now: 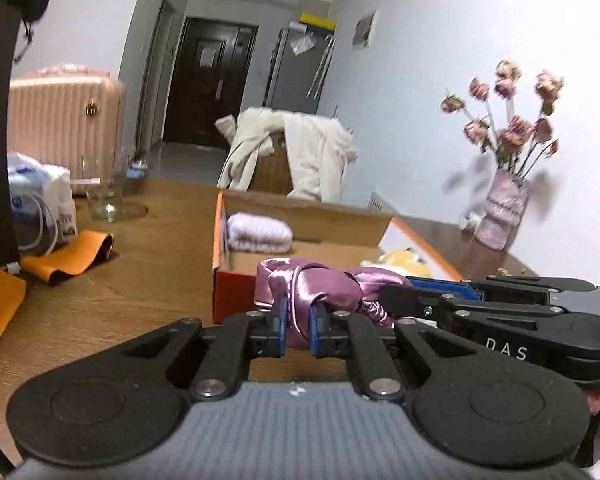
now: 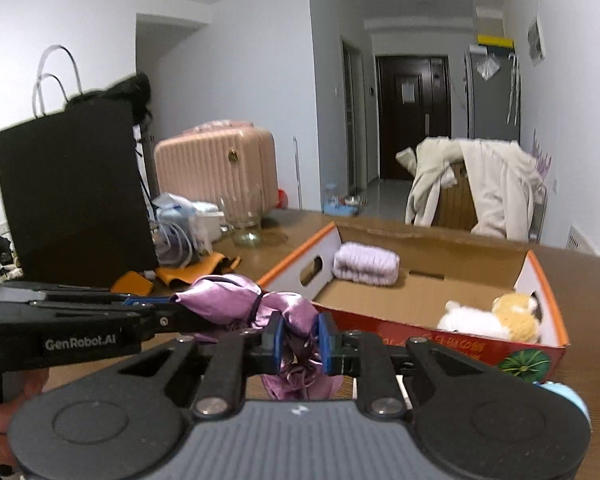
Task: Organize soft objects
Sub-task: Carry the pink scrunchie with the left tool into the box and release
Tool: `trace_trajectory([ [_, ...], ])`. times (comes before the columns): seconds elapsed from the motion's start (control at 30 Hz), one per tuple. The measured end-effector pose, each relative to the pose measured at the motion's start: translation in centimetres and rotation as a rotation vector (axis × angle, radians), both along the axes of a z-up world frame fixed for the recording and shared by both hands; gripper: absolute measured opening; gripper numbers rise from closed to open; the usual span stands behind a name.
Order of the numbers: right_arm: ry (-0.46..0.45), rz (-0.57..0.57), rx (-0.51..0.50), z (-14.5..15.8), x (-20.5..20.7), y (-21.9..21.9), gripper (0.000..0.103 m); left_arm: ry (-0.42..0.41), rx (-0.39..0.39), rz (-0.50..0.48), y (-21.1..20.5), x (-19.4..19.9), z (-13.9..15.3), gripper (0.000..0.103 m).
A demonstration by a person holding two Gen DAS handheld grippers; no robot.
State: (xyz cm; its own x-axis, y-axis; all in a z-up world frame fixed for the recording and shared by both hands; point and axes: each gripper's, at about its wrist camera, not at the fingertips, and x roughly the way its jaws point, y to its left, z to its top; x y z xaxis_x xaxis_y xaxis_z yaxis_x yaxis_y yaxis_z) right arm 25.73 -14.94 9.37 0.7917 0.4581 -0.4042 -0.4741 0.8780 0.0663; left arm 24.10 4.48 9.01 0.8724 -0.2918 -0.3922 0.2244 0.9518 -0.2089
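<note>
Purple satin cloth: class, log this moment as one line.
left gripper: shut on purple satin cloth | right gripper: shut on cloth | cardboard box: rolled towel, plush toy inside

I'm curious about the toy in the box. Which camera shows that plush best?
The right wrist view: the orange-and-white plush lies exposed in the cardboard box. In the left wrist view only a yellowish bit peeks above satin cloth.

a: what's the right gripper (image 2: 299, 340) doing?
b: pinching the purple satin cloth (image 2: 260, 304); the left gripper (image 2: 172, 312) holds its other end, before the cardboard box (image 2: 420, 300).
</note>
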Motion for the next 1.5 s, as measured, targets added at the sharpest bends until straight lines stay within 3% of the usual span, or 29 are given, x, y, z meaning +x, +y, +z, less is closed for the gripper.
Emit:
trace_trajectory([
  [0.27,-0.080,-0.023,0.012,2.4,-4.6,-2.8,0.017,-0.068,-0.003,-0.048,-2.5,-3.4,2.6,0.011],
  [0.47,-0.087,-0.044,0.016,3.4,-3.4,-5.0,0.017,-0.073,-0.004,-0.084,-4.2,-1.2,3.4,0.011],
  [0.6,-0.066,-0.029,-0.004,3.8,0.3,-5.3,0.017,-0.036,-0.006,-0.089,-4.2,3.0,3.6,0.011],
  [0.8,-0.027,-0.025,-0.037,4.1,8.8,-5.3,0.017,0.046,0.017,-0.102,-4.7,12.4,4.4,0.011],
  [1.03,0.119,0.017,-0.070,2.7,20.3,-4.7,0.017,0.130,0.039,-0.060,-4.7,21.5,2.3,0.011],
  [1.23,0.256,0.104,-0.139,-1.7,27.5,-0.9,0.018,0.208,0.147,0.011,-3.1,24.5,-2.4,0.012],
  [1.37,0.280,0.133,-0.230,-4.2,28.2,2.3,0.024,0.199,0.206,0.063,-2.0,25.2,-3.5,0.016],
  [1.5,0.275,0.107,-0.224,-4.2,28.1,2.7,0.035,0.159,0.211,0.052,-1.3,24.3,-2.9,0.026],
])
